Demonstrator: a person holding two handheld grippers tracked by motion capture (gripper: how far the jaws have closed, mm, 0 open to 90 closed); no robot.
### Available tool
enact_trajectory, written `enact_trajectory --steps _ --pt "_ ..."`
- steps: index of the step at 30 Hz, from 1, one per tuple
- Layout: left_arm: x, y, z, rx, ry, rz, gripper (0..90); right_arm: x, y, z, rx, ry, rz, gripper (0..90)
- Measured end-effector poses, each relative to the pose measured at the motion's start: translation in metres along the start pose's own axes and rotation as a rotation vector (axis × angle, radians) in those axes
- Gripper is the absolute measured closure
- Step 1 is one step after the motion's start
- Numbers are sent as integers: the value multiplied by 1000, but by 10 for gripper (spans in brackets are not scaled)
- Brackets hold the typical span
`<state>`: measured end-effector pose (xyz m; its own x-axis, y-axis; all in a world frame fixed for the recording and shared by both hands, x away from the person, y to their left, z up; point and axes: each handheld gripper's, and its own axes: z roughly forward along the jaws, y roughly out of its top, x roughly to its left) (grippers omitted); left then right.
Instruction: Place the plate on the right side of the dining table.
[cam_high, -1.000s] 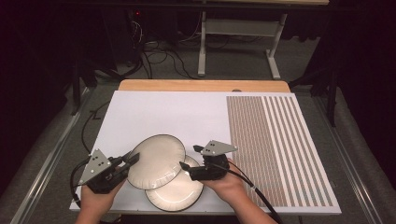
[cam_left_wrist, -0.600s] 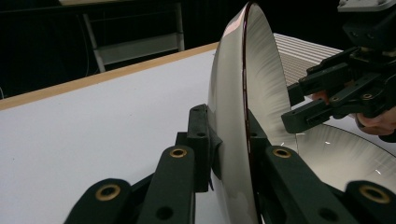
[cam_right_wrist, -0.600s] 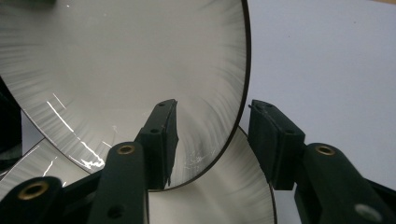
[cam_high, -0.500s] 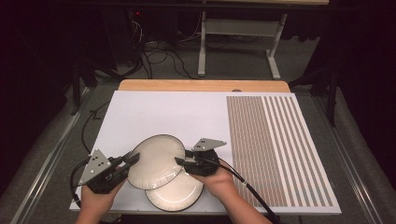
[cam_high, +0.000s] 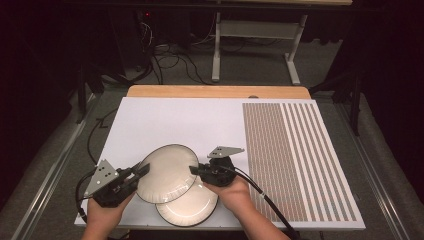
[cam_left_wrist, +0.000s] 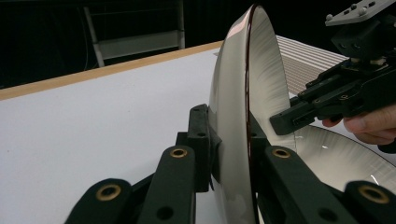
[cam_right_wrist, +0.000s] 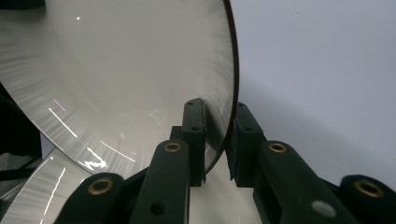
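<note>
Upper plate (cam_high: 167, 172) — tilted, lifted off lower plate (cam_high: 192, 207); left hand-held gripper (cam_high: 136, 173) clamps its rim, right hand-held gripper (cam_high: 194, 170) has just been closing onto the opposite rim — shared support.

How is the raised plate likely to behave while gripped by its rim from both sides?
The raised plate looks rigid, holding its shape between the left gripper and right gripper. Its glossy surface suggests it could slip. It is probably breakable if it drops onto the lower plate.
</note>
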<state>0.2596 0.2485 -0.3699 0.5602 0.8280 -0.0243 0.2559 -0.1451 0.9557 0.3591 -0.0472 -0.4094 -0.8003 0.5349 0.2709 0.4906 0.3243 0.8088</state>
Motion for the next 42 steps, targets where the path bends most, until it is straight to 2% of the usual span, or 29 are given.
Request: enact_trajectory --steps 4,10,16,22,28,42 --pt "-3 2 0 1 0 -1 797 -1 2 -7 -10 4 25 848" --pt "-5 7 1 -5 -11 -5 796 0 6 -17 -21 -14 4 853" --pt "-9 16 6 -7 -36 -21 791 1 11 -34 -52 -40 -29 860" --pt "-13 27 14 -2 -69 -11 790 -1 15 -53 -81 -69 -44 865" --pt "-17 35 23 -2 -97 -29 790 -6 16 -69 -105 -82 -47 869" --pt "-41 51 55 17 -161 -10 788 -20 9 -112 -150 -150 -61 872"
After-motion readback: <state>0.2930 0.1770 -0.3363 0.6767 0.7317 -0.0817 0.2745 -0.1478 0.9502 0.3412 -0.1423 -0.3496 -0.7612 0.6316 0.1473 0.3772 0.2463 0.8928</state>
